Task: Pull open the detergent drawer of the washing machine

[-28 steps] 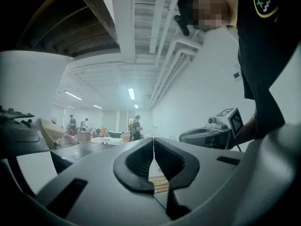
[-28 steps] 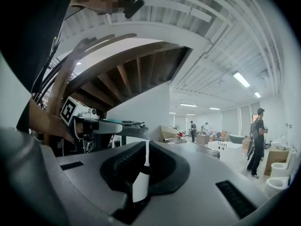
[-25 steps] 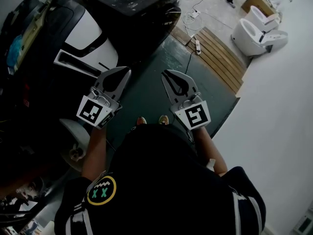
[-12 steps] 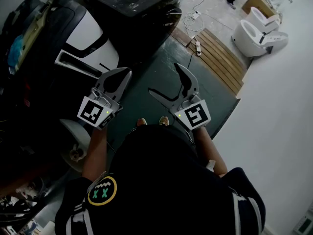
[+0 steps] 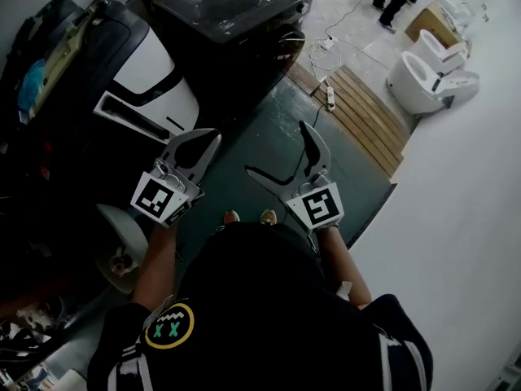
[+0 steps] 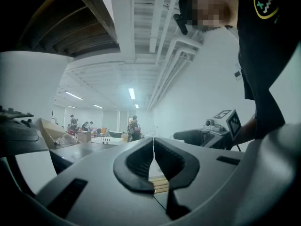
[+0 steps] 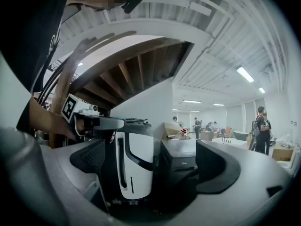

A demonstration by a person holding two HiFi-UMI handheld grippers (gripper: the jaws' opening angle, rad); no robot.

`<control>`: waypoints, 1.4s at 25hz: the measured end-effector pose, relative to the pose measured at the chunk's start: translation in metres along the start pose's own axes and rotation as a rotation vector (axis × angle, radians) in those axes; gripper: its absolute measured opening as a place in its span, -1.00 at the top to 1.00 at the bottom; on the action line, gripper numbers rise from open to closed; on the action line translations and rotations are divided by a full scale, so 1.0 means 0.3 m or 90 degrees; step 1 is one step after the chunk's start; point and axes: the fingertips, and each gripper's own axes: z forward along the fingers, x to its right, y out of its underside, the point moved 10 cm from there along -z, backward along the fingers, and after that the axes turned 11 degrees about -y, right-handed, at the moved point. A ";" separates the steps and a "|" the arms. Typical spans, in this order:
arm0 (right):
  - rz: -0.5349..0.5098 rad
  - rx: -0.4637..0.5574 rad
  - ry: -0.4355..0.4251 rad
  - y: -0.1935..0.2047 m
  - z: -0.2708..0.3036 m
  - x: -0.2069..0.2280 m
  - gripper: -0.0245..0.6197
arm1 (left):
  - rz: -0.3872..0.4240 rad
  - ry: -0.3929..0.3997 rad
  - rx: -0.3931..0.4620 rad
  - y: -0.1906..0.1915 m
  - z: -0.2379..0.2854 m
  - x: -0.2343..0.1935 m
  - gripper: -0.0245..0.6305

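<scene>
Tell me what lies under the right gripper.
A dark green floor mat lies under the right gripper, whose jaws are opening with nothing between them. The person's torso hides the floor nearer in; only two shoe tips show.

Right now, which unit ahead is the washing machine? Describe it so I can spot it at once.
Follow the green floor mat forward to its far end. The washing machine stands there, a box-shaped cabinet with a flat top. It is dark all over, unlike the white-and-black appliance to its left and the white toilets far to the right.
</scene>
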 end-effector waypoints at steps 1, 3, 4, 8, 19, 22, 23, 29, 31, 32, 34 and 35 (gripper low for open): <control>0.000 0.000 0.000 0.004 -0.008 0.006 -0.94 | -0.001 -0.002 0.000 -0.005 0.004 0.010 0.85; -0.002 -0.005 -0.004 0.011 -0.028 0.025 -0.94 | -0.003 -0.014 -0.004 -0.014 0.017 0.032 0.86; -0.005 -0.007 -0.007 0.014 -0.040 0.038 -0.94 | -0.007 -0.018 -0.001 -0.019 0.028 0.046 0.85; -0.024 -0.011 -0.019 0.031 -0.091 0.083 -0.94 | -0.030 -0.035 0.012 -0.018 0.064 0.097 0.85; -0.042 -0.026 -0.031 0.086 -0.024 0.266 -0.94 | -0.006 -0.057 -0.010 0.061 0.181 0.024 0.86; -0.048 -0.031 -0.031 0.110 0.061 0.340 -0.94 | -0.007 -0.060 -0.024 0.100 0.245 -0.062 0.85; -0.051 -0.034 -0.030 0.119 0.096 0.368 -0.94 | -0.008 -0.058 -0.025 0.114 0.271 -0.097 0.86; -0.039 -0.060 -0.031 0.182 0.346 0.582 -0.94 | -0.024 -0.045 -0.002 0.154 0.484 -0.349 0.85; -0.031 -0.074 -0.033 0.198 0.433 0.655 -0.94 | -0.018 -0.040 -0.008 0.186 0.555 -0.452 0.85; -0.027 -0.079 -0.033 0.204 0.477 0.689 -0.94 | -0.018 -0.038 -0.013 0.198 0.591 -0.502 0.85; -0.020 -0.090 -0.031 0.213 0.560 0.755 -0.94 | -0.023 -0.029 -0.015 0.213 0.662 -0.595 0.85; -0.017 -0.095 -0.029 0.217 0.600 0.787 -0.94 | -0.026 -0.023 -0.013 0.218 0.696 -0.638 0.86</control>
